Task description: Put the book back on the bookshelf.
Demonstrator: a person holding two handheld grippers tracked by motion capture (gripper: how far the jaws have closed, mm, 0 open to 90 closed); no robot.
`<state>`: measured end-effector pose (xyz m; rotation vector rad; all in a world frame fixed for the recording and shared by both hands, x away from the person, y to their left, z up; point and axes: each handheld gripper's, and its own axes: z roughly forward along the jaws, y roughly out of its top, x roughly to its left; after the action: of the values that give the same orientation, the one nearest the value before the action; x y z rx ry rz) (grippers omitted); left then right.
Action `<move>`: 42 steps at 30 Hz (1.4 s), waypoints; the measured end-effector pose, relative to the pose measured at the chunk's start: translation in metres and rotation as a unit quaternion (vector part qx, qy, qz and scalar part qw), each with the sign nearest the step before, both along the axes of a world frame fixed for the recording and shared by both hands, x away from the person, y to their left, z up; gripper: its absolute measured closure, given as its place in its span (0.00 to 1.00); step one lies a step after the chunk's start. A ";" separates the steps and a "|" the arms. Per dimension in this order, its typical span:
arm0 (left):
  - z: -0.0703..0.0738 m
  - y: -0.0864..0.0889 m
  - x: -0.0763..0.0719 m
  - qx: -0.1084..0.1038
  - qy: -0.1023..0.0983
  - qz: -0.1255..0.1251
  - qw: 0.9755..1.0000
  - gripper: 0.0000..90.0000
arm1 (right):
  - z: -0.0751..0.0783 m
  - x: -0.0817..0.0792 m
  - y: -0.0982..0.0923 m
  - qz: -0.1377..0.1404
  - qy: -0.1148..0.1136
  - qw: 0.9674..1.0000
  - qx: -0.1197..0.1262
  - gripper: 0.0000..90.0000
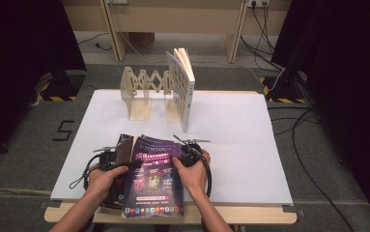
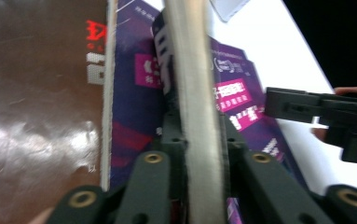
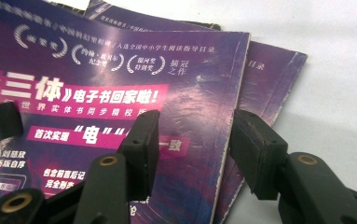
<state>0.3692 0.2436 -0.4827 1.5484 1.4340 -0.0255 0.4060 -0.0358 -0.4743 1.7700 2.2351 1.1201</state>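
Observation:
A stack of purple magazines (image 1: 156,183) lies at the table's front edge, with a brown book (image 1: 123,145) partly under its left side. My left gripper (image 1: 124,165) is at the stack's left edge. In the left gripper view its jaws (image 2: 197,126) are shut on the pale page edge (image 2: 192,70) of the top purple magazine, which stands edge-on beside the brown book (image 2: 41,116). My right gripper (image 1: 185,154) is at the stack's right side. It is open (image 3: 192,135), one jaw over the top cover (image 3: 97,93), the other past its edge above a lower magazine (image 3: 264,79).
A wooden accordion book rack (image 1: 141,92) stands at the back of the white sheet (image 1: 240,145), with a white book (image 1: 182,87) upright against its right end. Cables lie on the floor right of the table.

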 end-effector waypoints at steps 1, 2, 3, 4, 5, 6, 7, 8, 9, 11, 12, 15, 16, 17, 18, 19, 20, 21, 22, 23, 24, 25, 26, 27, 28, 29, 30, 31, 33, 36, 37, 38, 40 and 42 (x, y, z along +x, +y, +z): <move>0.000 0.000 0.000 -0.004 -0.005 -0.001 1.000 0.90 | 0.001 0.001 -0.001 0.005 0.004 1.000 0.000 0.58; 0.001 0.002 0.000 -0.012 -0.004 -0.006 1.000 0.91 | 0.001 0.003 -0.002 0.009 0.005 1.000 0.002 0.58; 0.002 0.003 0.001 -0.016 -0.006 -0.010 1.000 0.91 | 0.001 0.006 -0.003 0.011 0.009 1.000 0.008 0.58; 0.003 0.004 0.002 -0.014 -0.008 -0.013 1.000 0.91 | 0.002 0.009 -0.005 0.012 0.010 1.000 0.014 0.58; 0.004 0.004 0.002 -0.010 -0.012 -0.017 1.000 0.91 | 0.003 0.013 -0.006 0.011 0.005 1.000 0.014 0.57; 0.006 0.004 0.003 -0.008 -0.016 -0.026 1.000 0.91 | 0.004 0.016 -0.007 0.009 0.003 1.000 0.010 0.57; 0.007 0.005 0.004 -0.008 -0.017 -0.031 0.999 0.91 | 0.006 0.022 -0.008 0.008 0.003 1.000 0.016 0.57; 0.009 0.005 0.004 -0.014 -0.016 -0.037 0.999 0.91 | 0.007 0.025 -0.008 0.010 0.003 1.000 0.022 0.57; 0.011 0.006 0.004 -0.019 -0.013 -0.041 0.999 0.91 | 0.008 0.030 -0.009 0.009 0.004 1.000 0.026 0.57; 0.012 0.008 0.004 -0.026 -0.011 -0.052 0.998 0.91 | 0.009 0.036 -0.010 0.009 0.000 1.000 0.021 0.56; 0.012 0.009 0.003 -0.033 -0.007 -0.054 0.998 0.91 | 0.008 0.040 -0.010 0.008 0.002 1.000 0.023 0.56; 0.009 0.010 0.002 -0.033 -0.003 -0.060 0.998 0.91 | 0.004 0.046 -0.009 0.009 0.012 0.999 0.028 0.55; 0.008 0.010 0.002 -0.033 -0.002 -0.059 0.998 0.91 | 0.003 0.048 -0.009 0.013 0.015 0.999 0.027 0.55; 0.006 0.011 0.002 -0.037 0.001 -0.057 0.998 0.91 | 0.002 0.049 -0.008 0.012 0.019 0.999 0.026 0.55; 0.004 0.012 0.001 -0.039 0.002 -0.053 0.998 0.91 | 0.000 0.050 -0.008 0.011 0.020 0.999 0.030 0.55; 0.003 0.012 0.001 -0.039 0.000 -0.050 0.998 0.91 | 0.000 0.050 -0.009 0.009 0.023 0.999 0.037 0.55; 0.002 0.012 0.000 -0.039 -0.001 -0.048 0.998 0.91 | 0.000 0.050 -0.009 0.010 0.025 0.999 0.037 0.55; 0.000 0.012 0.000 -0.041 -0.002 -0.049 0.998 0.91 | 0.000 0.051 -0.010 0.011 0.026 0.999 0.038 0.55; -0.001 0.013 -0.001 -0.044 -0.002 -0.047 0.998 0.91 | 0.000 0.053 -0.011 0.011 0.029 0.999 0.044 0.55; -0.002 0.014 -0.001 -0.044 -0.002 -0.047 0.998 0.91 | -0.001 0.054 -0.012 0.011 0.030 0.998 0.051 0.55; -0.003 0.014 -0.002 -0.044 -0.003 -0.046 0.998 0.91 | -0.001 0.055 -0.012 0.010 0.032 0.998 0.053 0.55; -0.006 0.014 -0.003 -0.039 -0.011 -0.045 0.998 0.91 | -0.001 0.056 -0.012 0.013 0.032 0.998 0.054 0.55; -0.007 0.014 -0.004 -0.034 -0.014 -0.044 0.998 0.91 | -0.002 0.057 -0.011 0.017 0.035 0.997 0.061 0.55; -0.008 0.013 -0.005 -0.031 -0.019 -0.042 0.998 0.91 | -0.002 0.058 -0.010 0.017 0.035 0.997 0.064 0.55; -0.009 0.014 -0.006 -0.032 -0.020 -0.041 0.998 0.91 | -0.002 0.059 -0.010 0.016 0.039 0.997 0.070 0.55; -0.010 0.014 -0.007 -0.036 -0.018 -0.038 0.998 0.91 | -0.003 0.060 -0.011 0.019 0.040 0.996 0.073 0.55; -0.010 0.015 -0.007 -0.039 -0.016 -0.036 0.998 0.91 | -0.003 0.060 -0.011 0.019 0.041 0.996 0.075 0.57; -0.011 0.015 -0.008 -0.043 -0.014 -0.032 0.998 0.91 | -0.004 0.060 -0.011 0.017 0.042 0.996 0.080 0.57; -0.013 0.014 -0.010 -0.046 -0.019 -0.023 0.999 0.91 | -0.006 0.060 -0.013 0.011 0.043 0.994 0.095 0.58; -0.015 0.013 -0.013 -0.051 -0.025 -0.011 0.998 0.91 | -0.007 0.056 -0.016 0.007 0.047 0.993 0.107 0.59; -0.015 0.013 -0.013 -0.052 -0.024 -0.008 0.998 0.91 | -0.007 0.055 -0.017 0.006 0.049 0.993 0.109 0.59; -0.015 0.013 -0.014 -0.054 -0.024 -0.006 0.998 0.91 | -0.007 0.055 -0.017 0.006 0.054 0.992 0.112 0.59; -0.015 0.013 -0.014 -0.056 -0.023 -0.004 0.998 0.91 | -0.006 0.054 -0.019 0.008 0.062 0.992 0.114 0.60; -0.015 0.013 -0.013 -0.057 -0.021 -0.005 0.998 0.91 | -0.006 0.053 -0.020 0.009 0.068 0.991 0.118 0.60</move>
<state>0.3562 0.2570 -0.4974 1.4550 1.3685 -0.0786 0.4591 -0.0553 -0.4804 1.9747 2.2783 1.3561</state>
